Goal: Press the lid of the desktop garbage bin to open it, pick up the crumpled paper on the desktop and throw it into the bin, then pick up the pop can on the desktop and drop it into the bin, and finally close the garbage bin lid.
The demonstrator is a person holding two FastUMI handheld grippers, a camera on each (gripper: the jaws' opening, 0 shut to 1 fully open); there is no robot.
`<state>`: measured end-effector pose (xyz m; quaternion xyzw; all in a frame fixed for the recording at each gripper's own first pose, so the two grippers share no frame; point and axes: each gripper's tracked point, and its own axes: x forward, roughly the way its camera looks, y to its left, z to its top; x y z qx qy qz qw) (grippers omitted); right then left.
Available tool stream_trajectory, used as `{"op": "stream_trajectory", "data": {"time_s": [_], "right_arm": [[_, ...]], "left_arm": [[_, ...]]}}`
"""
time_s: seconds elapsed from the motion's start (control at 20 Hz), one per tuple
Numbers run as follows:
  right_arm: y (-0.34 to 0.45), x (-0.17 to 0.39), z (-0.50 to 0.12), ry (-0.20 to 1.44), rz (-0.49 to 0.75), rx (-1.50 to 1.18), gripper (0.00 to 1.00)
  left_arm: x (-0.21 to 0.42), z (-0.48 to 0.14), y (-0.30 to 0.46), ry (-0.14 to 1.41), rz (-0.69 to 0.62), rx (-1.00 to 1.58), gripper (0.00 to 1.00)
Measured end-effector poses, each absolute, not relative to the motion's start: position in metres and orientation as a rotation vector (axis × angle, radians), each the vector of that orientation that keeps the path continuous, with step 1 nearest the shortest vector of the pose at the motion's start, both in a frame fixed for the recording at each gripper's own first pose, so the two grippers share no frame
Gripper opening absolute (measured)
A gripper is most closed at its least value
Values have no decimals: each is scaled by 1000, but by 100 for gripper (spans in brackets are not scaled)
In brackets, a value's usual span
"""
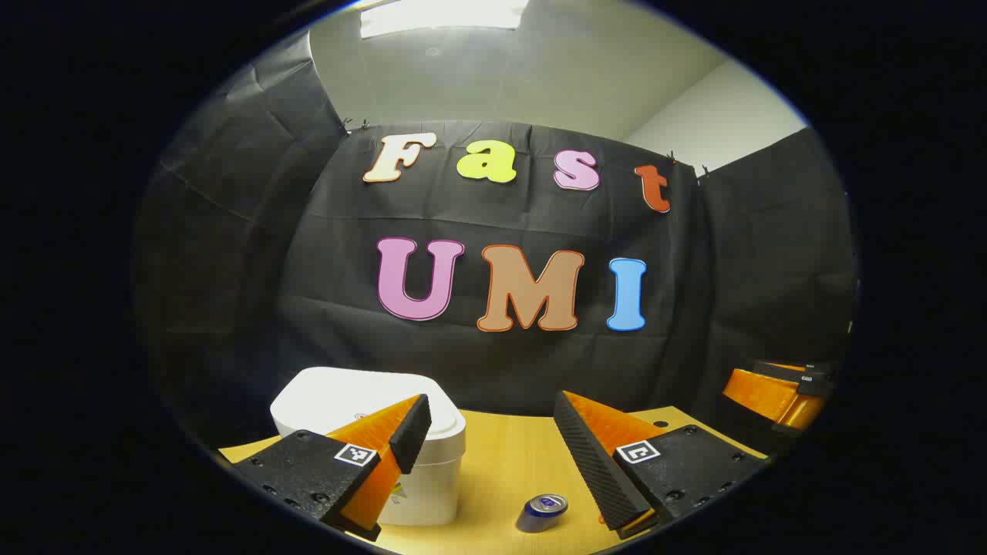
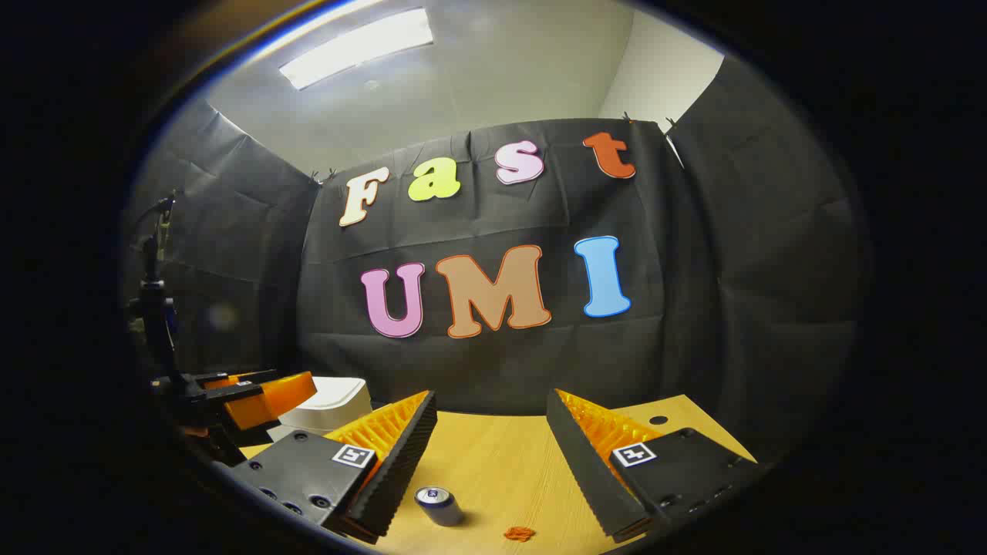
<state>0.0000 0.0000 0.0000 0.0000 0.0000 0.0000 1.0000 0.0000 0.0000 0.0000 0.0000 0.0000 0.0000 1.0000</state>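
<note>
White plastic, lid down: the bin point(image 1: 370, 432) stands on the wooden table point(image 1: 501, 462) in the left gripper view, partly behind one finger of my left gripper point(image 1: 490, 455), whose fingers are spread wide with nothing between them. The can point(image 1: 542, 512) lies on its side just right of the bin, low between those fingers but well below them. Farther right of the bin, at the table's edge, my other gripper shows as an orange body. My left hand holds its tool raised and level, pointing across the table at the booth wall, with the bin's lid below the left finger.

Right gripper view: my right gripper point(image 2: 493, 455) is likewise wide open and empty, held level above the table. The bin sits far off to its left, behind the left gripper's orange body. The can lies well to the right of the bin, near my left finger; a small orange scrap point(image 2: 520, 533), apparently the crumpled paper, lies on the table right of the can.

By my judgement the lid wants a firm downward push near its front edge. The paper should be light and soft, safe to pinch anywhere. The can looks smooth and round, likely to roll; I would close across its middle.
</note>
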Motion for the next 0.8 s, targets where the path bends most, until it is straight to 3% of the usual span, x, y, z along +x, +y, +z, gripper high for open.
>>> {"op": "stream_trajectory", "data": {"time_s": [0.25,0.3,0.8], "right_arm": [[12,-5,-5,0,-4,2,96],[13,-8,-5,0,-5,0,96],[-14,-18,7,-39,-85,9,95]], "left_arm": [[12,10,-18,-34,-91,29,99],[15,11,-21,-36,-101,56,96],[20,20,-31,-58,-130,17,96]]}}
